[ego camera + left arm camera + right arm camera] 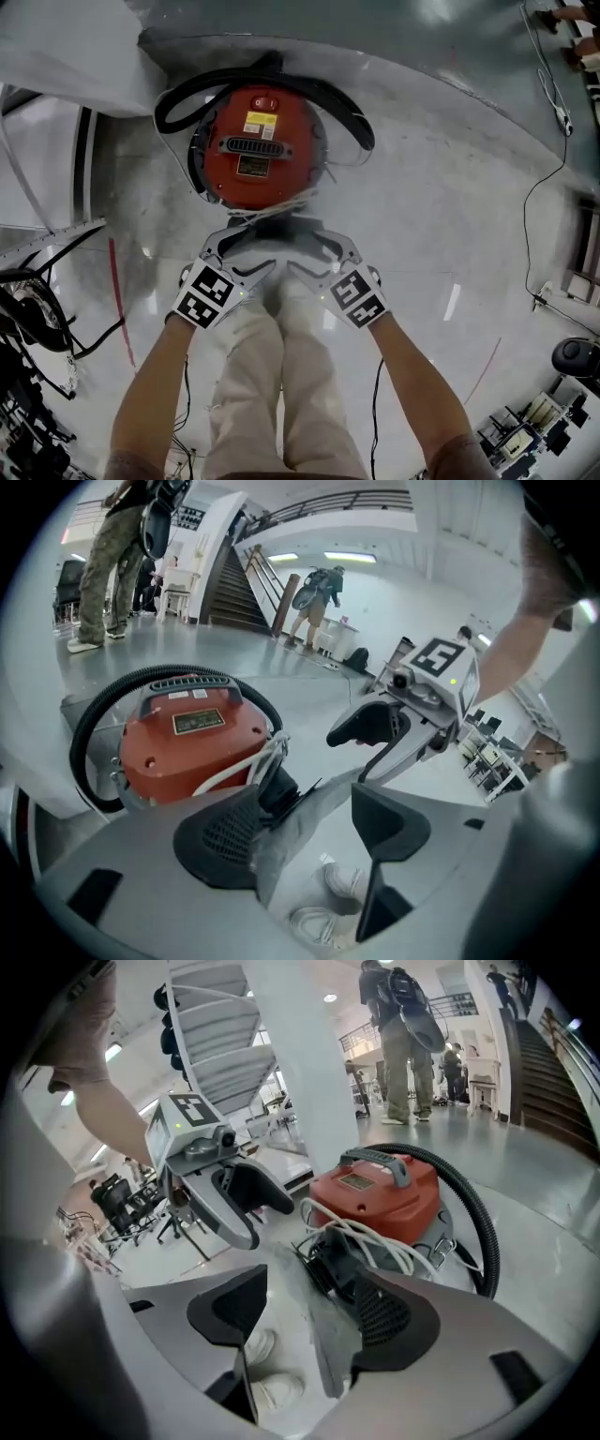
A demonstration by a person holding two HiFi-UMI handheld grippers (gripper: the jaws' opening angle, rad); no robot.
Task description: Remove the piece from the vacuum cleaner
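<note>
My left claw (309, 819) and right claw (302, 1312) both gape. The grey piece (281, 846) sits between each pair, against one pad. It looks thin, limp and light. I'd pinch its edge nearest the vacuum cleaner (187, 747).

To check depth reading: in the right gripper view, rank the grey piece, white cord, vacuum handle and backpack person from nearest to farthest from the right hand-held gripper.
1. Grey piece, between its open jaws.
2. White cord, just ahead.
3. Vacuum handle, atop the red body.
4. Backpack person, far background.
</note>
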